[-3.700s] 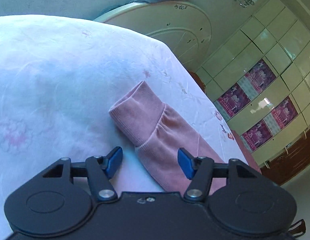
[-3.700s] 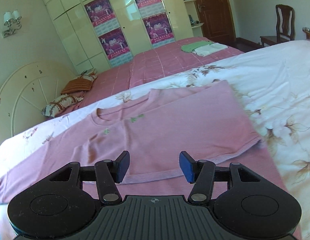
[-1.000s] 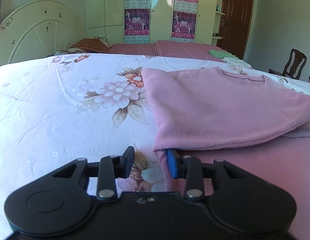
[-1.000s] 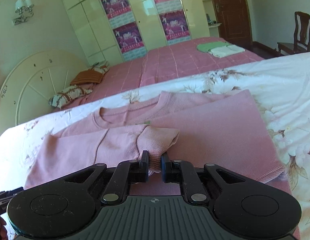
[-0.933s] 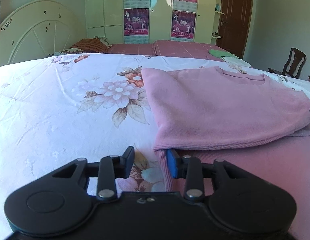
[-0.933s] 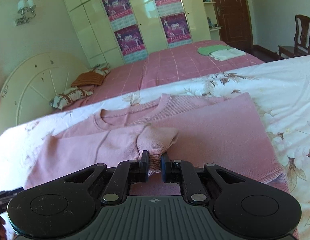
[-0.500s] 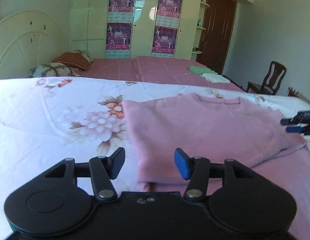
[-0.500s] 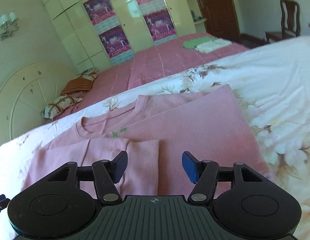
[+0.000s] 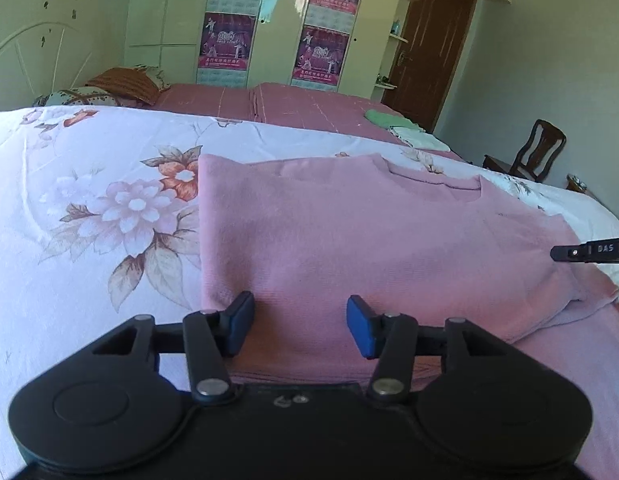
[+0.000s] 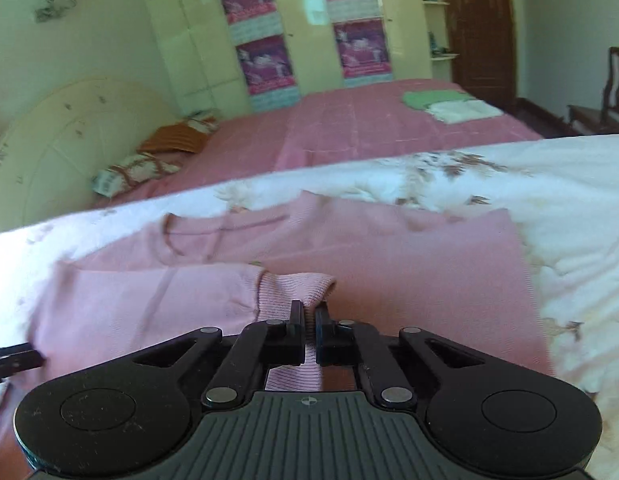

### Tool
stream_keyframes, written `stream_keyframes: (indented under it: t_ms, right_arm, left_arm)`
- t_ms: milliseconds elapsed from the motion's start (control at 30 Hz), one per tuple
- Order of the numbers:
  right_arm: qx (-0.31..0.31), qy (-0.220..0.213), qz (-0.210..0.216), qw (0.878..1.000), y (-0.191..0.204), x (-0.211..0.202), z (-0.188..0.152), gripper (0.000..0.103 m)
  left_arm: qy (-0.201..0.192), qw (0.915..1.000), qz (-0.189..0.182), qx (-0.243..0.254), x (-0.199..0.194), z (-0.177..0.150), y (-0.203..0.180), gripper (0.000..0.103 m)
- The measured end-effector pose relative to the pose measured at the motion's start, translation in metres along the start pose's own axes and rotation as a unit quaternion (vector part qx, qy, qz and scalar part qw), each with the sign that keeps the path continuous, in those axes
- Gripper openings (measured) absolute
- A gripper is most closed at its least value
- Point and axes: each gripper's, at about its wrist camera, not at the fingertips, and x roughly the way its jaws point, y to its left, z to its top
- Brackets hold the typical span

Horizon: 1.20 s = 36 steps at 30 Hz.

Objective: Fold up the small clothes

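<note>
A pink long-sleeved sweater lies partly folded on a floral bed sheet. My left gripper is open, its blue pads just above the sweater's near folded edge, holding nothing. My right gripper is shut on the ribbed sleeve cuff of the sweater, with the sleeve lying folded across the body. The tip of the right gripper shows at the right edge of the left wrist view.
A second bed with a pink cover stands behind, with folded green and white cloths and pillows on it. A wooden chair and a brown door are at the right. A wardrobe with posters lines the back wall.
My right gripper was open half a second ago and has shut on the sleeve cuff again. My left gripper, opened after a second ago, has moved forward over the sweater's edge.
</note>
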Motion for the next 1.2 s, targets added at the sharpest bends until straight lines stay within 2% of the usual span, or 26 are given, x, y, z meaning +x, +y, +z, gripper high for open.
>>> stream_keyframes:
  t_ms: [33,100,133,167,200,267,333,400,433,500,567,667,767,800,867,933,967,1000,1067,1133,1167,1200]
  right_arm:
    - [-0.011,0.021,-0.016,1.000,0.000,0.009,-0.004,0.004]
    - [-0.016,0.017,-0.018,1.000,-0.001,0.009,-0.006,0.005]
    - [-0.014,0.000,-0.032,0.999,0.000,0.003,-0.004,0.018]
    - [-0.013,-0.027,-0.039,0.999,0.001,-0.005,-0.002,0.035]
    - [-0.013,-0.045,-0.025,0.999,0.002,-0.009,0.000,0.038]
    - [-0.017,-0.044,-0.002,0.999,0.011,-0.006,0.005,0.038]
    - [-0.031,-0.033,0.013,0.999,0.025,0.005,0.008,0.038]
    - [-0.047,-0.025,0.031,0.998,0.039,0.017,0.010,0.038]
    - [-0.057,-0.015,0.027,0.998,0.043,0.027,0.011,0.038]
    - [-0.056,0.016,-0.002,0.998,0.038,0.046,0.006,0.038]
    - [-0.029,0.005,-0.015,0.999,0.027,0.036,0.008,0.038]
    - [-0.024,-0.039,0.030,0.999,0.022,-0.010,0.002,0.038]
    - [-0.057,-0.019,0.068,0.996,0.039,-0.022,-0.015,0.038]
    - [-0.079,-0.007,0.068,0.995,0.049,-0.020,-0.024,0.038]
    - [-0.117,0.003,0.034,0.993,0.059,-0.012,-0.039,0.038]
    - [-0.127,-0.012,-0.022,0.992,0.055,-0.009,-0.047,0.038]
    - [-0.114,-0.021,-0.030,0.993,0.045,-0.010,-0.049,0.043]
    - [-0.091,-0.021,-0.036,0.995,0.039,-0.013,-0.048,0.044]
    - [-0.094,-0.012,-0.038,0.995,0.040,-0.015,-0.048,0.045]
    - [-0.083,-0.003,-0.016,0.996,0.041,-0.012,-0.048,0.045]
    - [-0.069,0.015,-0.006,0.998,0.037,-0.006,-0.048,0.049]
    - [-0.065,0.014,-0.013,0.998,0.038,-0.008,-0.046,0.049]
  left_arm:
    - [0.002,1.0000,0.003,0.001,-0.003,0.006,-0.002,0.050]
    - [-0.035,0.9994,0.006,-0.001,-0.012,0.016,-0.003,0.058]
    - [-0.053,0.9985,0.009,0.004,-0.014,0.025,-0.005,0.065]
    - [-0.057,0.9983,0.013,0.006,-0.009,0.034,-0.005,0.067]
    - [-0.053,0.9985,0.015,0.007,-0.001,0.042,-0.005,0.067]
    - [-0.038,0.9991,0.013,0.009,0.022,0.059,-0.005,0.062]
    - [-0.023,0.9994,0.020,0.014,0.045,0.069,-0.005,0.061]
    - [0.019,0.9988,0.036,0.026,0.071,0.068,-0.002,0.062]
    - [0.012,0.9984,0.040,0.039,0.074,0.063,-0.001,0.063]
    - [0.013,0.9975,0.048,0.050,0.063,0.060,-0.008,0.061]
    - [-0.016,0.9963,0.047,0.071,0.032,0.050,-0.022,0.063]
    - [-0.046,0.9948,0.023,0.088,-0.002,0.025,-0.049,0.072]
    - [-0.044,0.9933,0.011,0.106,-0.007,0.003,-0.080,0.074]
    - [-0.038,0.9920,0.015,0.119,-0.004,-0.002,-0.088,0.076]
    - [-0.003,0.9875,0.068,0.142,0.009,-0.010,-0.093,0.079]
    - [0.006,0.9936,0.073,0.086,0.005,-0.012,-0.074,0.080]
    - [0.009,0.9934,0.083,0.078,0.001,-0.014,-0.066,0.080]
    - [0.007,0.9929,0.087,0.082,-0.002,-0.015,-0.062,0.080]
    - [0.012,0.9932,0.078,0.086,-0.007,-0.017,-0.056,0.080]
    - [0.017,0.9946,0.066,0.078,-0.006,-0.016,-0.048,0.081]
    - [0.020,0.9950,0.070,0.069,-0.010,-0.012,-0.047,0.073]
    - [0.008,0.9950,0.073,0.067,-0.019,-0.008,-0.049,0.066]
